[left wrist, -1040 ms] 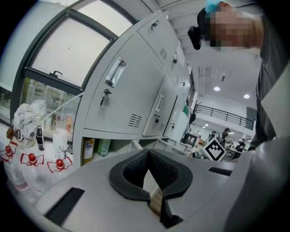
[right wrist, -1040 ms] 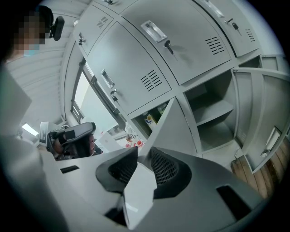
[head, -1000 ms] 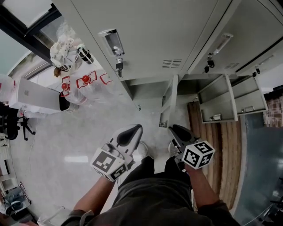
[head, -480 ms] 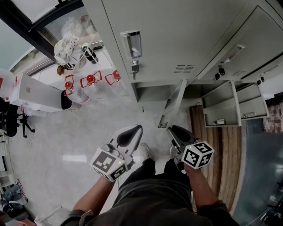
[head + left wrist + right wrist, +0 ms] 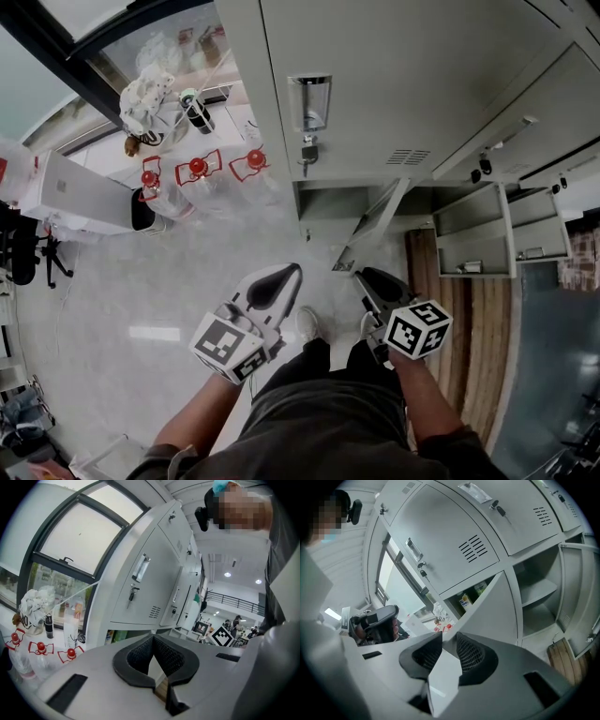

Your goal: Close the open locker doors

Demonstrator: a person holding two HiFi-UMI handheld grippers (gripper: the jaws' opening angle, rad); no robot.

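Two grippers of smooth grey plastic with black ribbed pads point at a bank of grey sheet-metal lockers (image 5: 394,66). The left gripper (image 5: 277,281) has its pad tips together with nothing between them. The right gripper (image 5: 373,279) has its jaws a little apart and holds nothing; only floor and a door show through the gap. Each gripper carries one cube printed with black and white squares, two cubes in all.

Three bottom compartments stand open in the head view. The nearest door (image 5: 373,223) is a thin, flat metal panel swung out edge-on toward the person. It is just ahead of the right gripper, which does not touch it. Its compartment (image 5: 330,202) holds one small carton (image 5: 464,601), seen in the right gripper view. The other two open compartments (image 5: 473,234) lie further right; they are plain boxy recesses, and one shelf shows in the nearer of them.

The closed doors above are smooth. The nearest has one block of louvre slots (image 5: 410,157), one recessed handle (image 5: 309,98) and one key (image 5: 307,150) hanging at the lock.

The floor is glossy pale tile (image 5: 141,300) at left, with a strip of brown wood planks (image 5: 469,347) at right. By the window stand three clear bottles (image 5: 197,171) with red caps, one dark bottle (image 5: 197,112) and one crumpled white bag (image 5: 145,98).
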